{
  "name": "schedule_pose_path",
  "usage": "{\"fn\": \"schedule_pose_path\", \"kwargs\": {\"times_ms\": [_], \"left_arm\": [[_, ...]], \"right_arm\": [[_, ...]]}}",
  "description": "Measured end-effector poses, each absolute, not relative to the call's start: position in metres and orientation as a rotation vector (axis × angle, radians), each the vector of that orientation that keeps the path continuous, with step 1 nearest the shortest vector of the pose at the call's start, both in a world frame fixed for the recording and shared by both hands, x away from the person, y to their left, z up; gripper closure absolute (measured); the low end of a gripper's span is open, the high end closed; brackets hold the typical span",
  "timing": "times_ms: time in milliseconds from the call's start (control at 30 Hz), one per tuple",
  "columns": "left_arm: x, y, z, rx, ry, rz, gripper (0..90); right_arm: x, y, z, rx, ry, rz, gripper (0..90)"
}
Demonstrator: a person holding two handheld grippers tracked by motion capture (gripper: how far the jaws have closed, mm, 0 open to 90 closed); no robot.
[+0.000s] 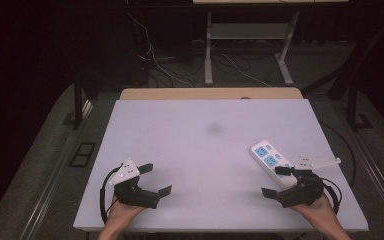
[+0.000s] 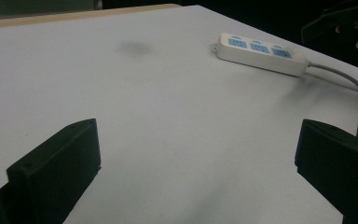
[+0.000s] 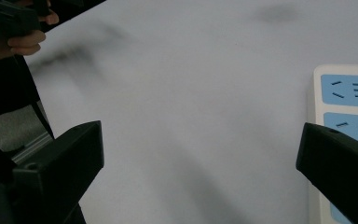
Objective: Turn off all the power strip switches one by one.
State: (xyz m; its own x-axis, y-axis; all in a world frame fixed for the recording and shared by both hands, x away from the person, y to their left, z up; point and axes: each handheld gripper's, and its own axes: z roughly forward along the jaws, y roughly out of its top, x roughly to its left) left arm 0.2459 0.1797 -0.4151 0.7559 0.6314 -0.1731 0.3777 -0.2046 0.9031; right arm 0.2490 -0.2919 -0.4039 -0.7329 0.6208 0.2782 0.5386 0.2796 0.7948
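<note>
room: dark | floor [image 1: 40, 150]: grey carpet; loose cables [image 1: 155, 60] | furniture: white-legged table frame [image 1: 245, 40] behind

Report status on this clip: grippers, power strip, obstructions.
Left gripper open, holding nothing. Right gripper open beside the power strip, not gripping it. Strip flat on the table; nothing in the way.

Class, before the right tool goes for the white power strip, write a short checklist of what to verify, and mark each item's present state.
1. Right tool jaws apart: ok.
2. Left tool jaws apart, away from the strip: ok.
3. Power strip flat on the table: ok.
4. Nothing plugged into its blue sockets: ok.
5. Strip between the right jaws: not ok, it lies beside one jaw.
6. Cable free to follow: cannot tell.
</note>
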Motion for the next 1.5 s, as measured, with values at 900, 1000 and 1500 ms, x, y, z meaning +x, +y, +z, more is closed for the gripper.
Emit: {"fn": "schedule_pose_path", "kwargs": {"times_ms": [900,1000,1500], "left_arm": [[0.246,0.177,-0.417,1.829,0.779,0.266,0.0],[0.247,0.178,-0.417,1.826,0.782,0.266,0.0],[0.246,0.177,-0.417,1.829,0.781,0.267,0.0]], "right_arm": [[0.27,-0.3,-0.377,1.096,2.525,1.334,0.5],[0.273,-0.303,-0.376,1.101,2.535,1.311,0.5],[0.285,-0.323,-0.368,1.136,2.554,1.2,0.5]]}}
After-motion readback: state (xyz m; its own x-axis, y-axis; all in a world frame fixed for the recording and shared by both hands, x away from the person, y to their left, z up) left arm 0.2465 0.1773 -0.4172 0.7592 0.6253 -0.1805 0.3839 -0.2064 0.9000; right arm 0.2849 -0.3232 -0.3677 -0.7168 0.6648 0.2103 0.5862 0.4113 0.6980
